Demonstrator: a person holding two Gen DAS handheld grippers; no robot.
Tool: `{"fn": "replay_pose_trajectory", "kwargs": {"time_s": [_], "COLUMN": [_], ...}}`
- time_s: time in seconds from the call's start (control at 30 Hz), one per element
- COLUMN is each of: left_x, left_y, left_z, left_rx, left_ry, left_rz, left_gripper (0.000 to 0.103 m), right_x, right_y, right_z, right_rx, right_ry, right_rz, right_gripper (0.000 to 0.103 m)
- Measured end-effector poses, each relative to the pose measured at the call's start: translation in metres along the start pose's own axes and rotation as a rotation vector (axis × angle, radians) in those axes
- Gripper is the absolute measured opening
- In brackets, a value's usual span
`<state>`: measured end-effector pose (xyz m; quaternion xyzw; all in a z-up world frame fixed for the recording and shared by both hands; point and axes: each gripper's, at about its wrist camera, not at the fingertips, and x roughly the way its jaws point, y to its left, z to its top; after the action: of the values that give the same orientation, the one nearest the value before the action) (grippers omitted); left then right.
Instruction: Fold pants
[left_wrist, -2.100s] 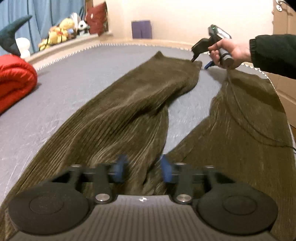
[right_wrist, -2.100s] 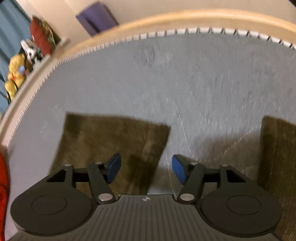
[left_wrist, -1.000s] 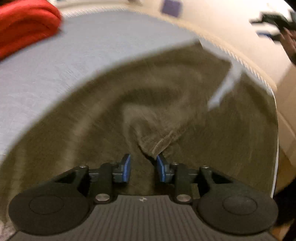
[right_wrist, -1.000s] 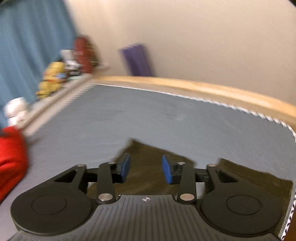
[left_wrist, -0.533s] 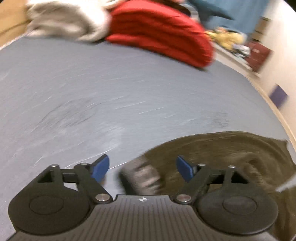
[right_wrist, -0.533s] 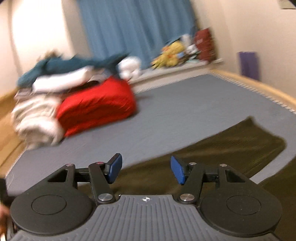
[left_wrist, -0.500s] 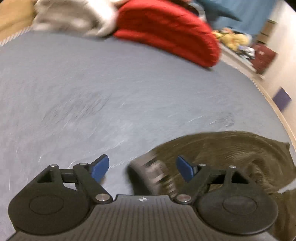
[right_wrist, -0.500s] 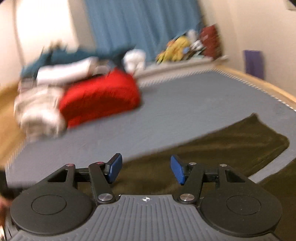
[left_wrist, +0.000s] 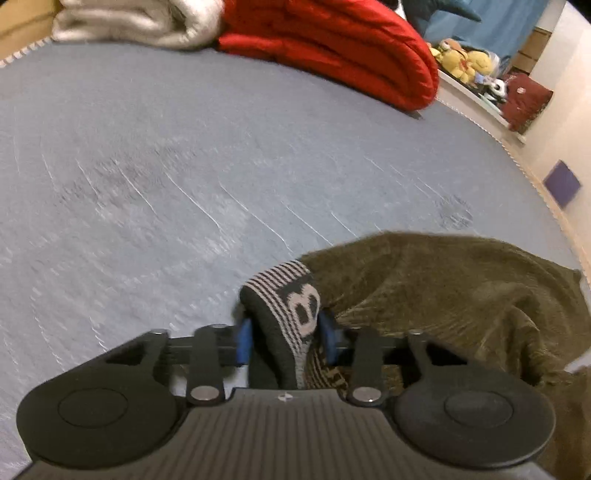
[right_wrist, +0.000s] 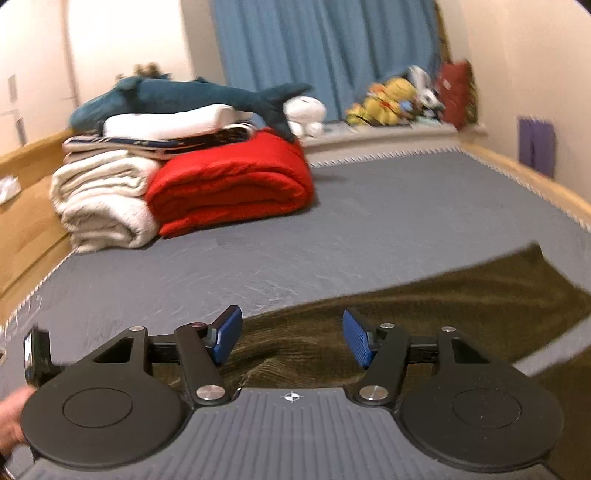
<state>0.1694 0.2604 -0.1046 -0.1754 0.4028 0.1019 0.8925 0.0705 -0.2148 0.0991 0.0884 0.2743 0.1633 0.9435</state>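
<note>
Both tongs swung from the hems to the waist. Left tongs (left_wrist: 284, 338) are closing on the waistband (left_wrist: 291, 295); right tongs (right_wrist: 290, 338) are opening, empty, over the pants (right_wrist: 424, 295) near the bed (right_wrist: 332, 229) edge. No fold is done yet.

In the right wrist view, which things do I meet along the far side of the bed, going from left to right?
White folded blanket → red folded quilt → yellow plush toys on the ledge → dark red bag → purple object against the wall.
</note>
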Motion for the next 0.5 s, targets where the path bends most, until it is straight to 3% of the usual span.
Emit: {"fn": "replay_pose_trajectory", "kwargs": {"time_s": [0.1,0.17,0.23,0.33,0.43,0.5], "left_x": [-0.012,-0.011,-0.015,-0.024,-0.045,-0.059], "left_y": [-0.009,-0.011,-0.012,-0.017,-0.024,-0.031], "left_z": [0.005,0.004,0.004,0.007,0.006,-0.002], "left_rx": [0.071,0.072,0.047,0.034,0.069,0.118], "left_ry": [-0.081,-0.054,-0.053,-0.039,-0.044,-0.029], "left_rz": [0.105,0.122,0.123,0.135,0.147,0.09], "left_gripper": [0.037,0.038,0.044,0.063,0.065,0.065], "right_x": [0.004,0.005,0.004,-0.001,-0.009,-0.013], "right_y": [-0.013,-0.018,-0.02,-0.019,-0.02,-0.021], "right_z": [0.0,-0.001,-0.003,-0.005,-0.007,-0.008], "right_rx": [0.085,0.127,0.148,0.144,0.132,0.129], "right_ry": [0.011,0.014,0.013,0.006,-0.006,-0.01], "right_rz": [-0.016,-0.021,-0.025,-0.029,-0.029,-0.027], "right_gripper": [0.063,0.063,0.063,0.063,0.063,0.063]}}
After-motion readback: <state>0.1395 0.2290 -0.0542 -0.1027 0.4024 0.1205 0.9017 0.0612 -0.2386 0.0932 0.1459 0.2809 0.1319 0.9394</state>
